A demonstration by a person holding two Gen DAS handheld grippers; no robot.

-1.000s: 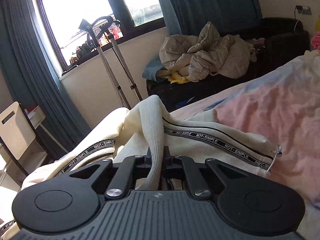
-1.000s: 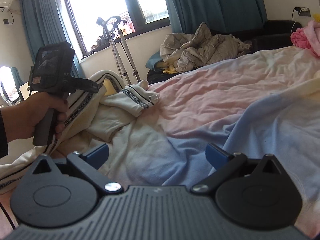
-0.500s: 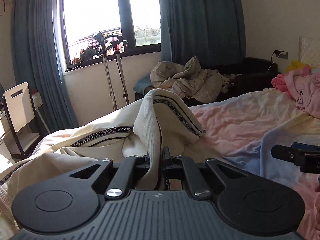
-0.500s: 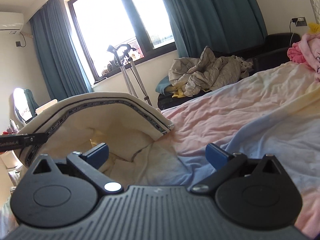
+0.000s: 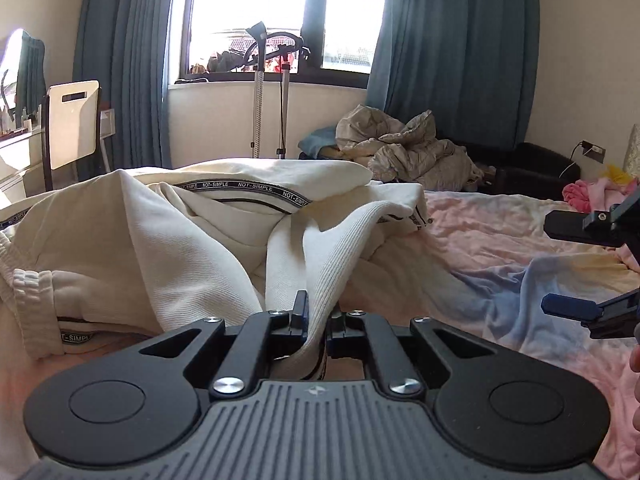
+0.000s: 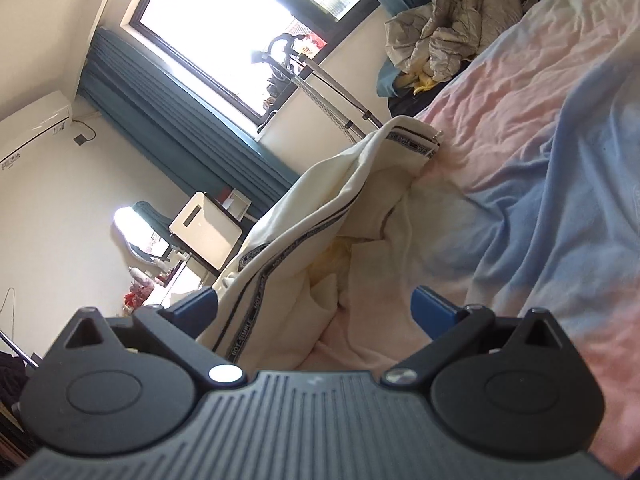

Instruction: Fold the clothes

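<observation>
You are near the start of the fold, by my reading: the cream jacket lies bunched and heaped on the bed, with no flat panel or clean crease showing, so spreading it, squaring the edges and making every fold all seem left to do. Your left hand-held gripper is clenched on a ribbed cream band of the jacket, which rises in a taut ridge from between its fingers. Your right hand-held gripper is released, its blue-padded fingers spread wide, with the jacket's trimmed edge lying between them but not pinched. The jacket sits at the near left part of the bed, on the pink and blue sheet. It is a thick, soft cream knit with black tape trim printed "NOT-SIMPLE", a ribbed cuff showing at the left, and a zipper pull at the far corner. It looks heavy and likely to slump when lifted.
</observation>
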